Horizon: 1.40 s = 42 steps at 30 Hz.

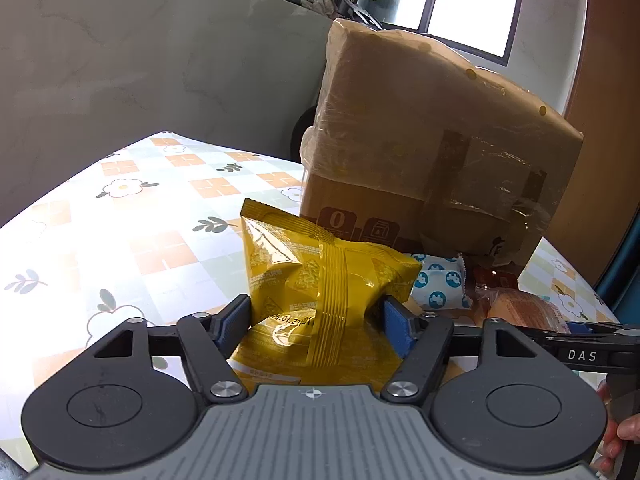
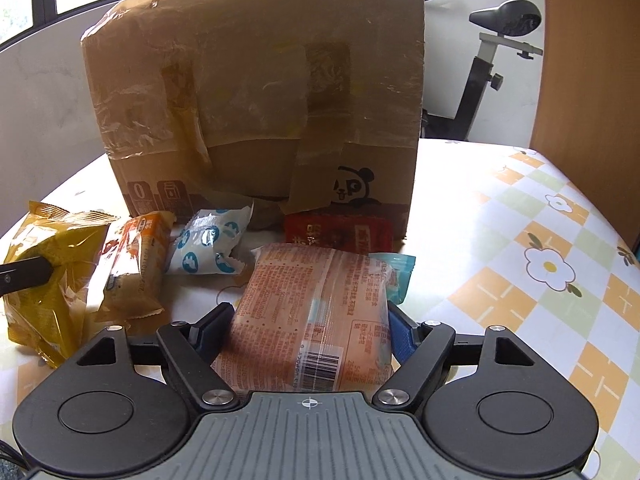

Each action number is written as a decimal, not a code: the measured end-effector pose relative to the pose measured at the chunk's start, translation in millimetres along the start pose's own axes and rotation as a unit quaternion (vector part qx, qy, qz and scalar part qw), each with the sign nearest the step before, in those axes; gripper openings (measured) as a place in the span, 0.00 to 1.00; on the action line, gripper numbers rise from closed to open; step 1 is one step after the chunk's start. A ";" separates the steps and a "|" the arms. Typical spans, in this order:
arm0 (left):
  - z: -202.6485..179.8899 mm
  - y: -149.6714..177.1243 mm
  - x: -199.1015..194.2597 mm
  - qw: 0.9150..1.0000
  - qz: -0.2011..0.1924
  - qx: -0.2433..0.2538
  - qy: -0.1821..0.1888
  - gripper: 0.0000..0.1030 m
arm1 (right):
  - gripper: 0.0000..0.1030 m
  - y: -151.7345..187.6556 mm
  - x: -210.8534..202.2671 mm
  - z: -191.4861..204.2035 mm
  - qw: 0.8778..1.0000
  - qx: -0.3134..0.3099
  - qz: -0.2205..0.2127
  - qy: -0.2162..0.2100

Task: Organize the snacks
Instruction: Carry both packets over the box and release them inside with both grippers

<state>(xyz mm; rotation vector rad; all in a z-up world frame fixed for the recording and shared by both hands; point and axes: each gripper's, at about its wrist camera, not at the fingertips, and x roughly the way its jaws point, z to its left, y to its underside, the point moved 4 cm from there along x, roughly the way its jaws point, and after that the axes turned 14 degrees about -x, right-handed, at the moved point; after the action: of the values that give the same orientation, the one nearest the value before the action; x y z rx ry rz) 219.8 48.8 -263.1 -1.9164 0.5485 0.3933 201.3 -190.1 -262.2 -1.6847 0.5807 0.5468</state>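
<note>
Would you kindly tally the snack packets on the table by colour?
Yellow packet: 1
Orange packet: 1
White packet with blue dots: 1
Red packet: 1
Pink-orange packet: 1
Teal packet: 1
Total: 6

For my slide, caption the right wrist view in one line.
Right gripper shut on an orange snack packet before a taped cardboard box, other snack packs lying alongside.
</note>
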 end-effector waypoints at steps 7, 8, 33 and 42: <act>-5.0 -10.6 -15.4 0.999 -0.022 -0.010 0.039 0.64 | 0.70 -3.5 -10.7 -10.4 0.999 0.029 -0.014 -0.008; -5.7 -12.6 -17.5 0.999 -0.025 -0.012 0.041 0.64 | 0.70 -4.9 -13.3 -12.4 0.999 0.031 -0.019 -0.005; -132.8 -174.6 -42.7 0.978 -0.108 0.042 0.175 0.65 | 0.70 -157.5 -115.5 -84.3 0.979 -0.019 -0.204 0.008; -163.8 -221.4 43.4 0.990 -0.073 0.080 0.091 0.65 | 0.70 -222.3 -47.3 -91.8 0.980 -0.058 -0.189 0.021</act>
<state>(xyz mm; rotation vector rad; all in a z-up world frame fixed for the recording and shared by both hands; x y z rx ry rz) 379.8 -35.3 -50.7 -1.8327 0.5379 0.0763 312.2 -240.1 -49.4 -1.8645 0.2499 0.2741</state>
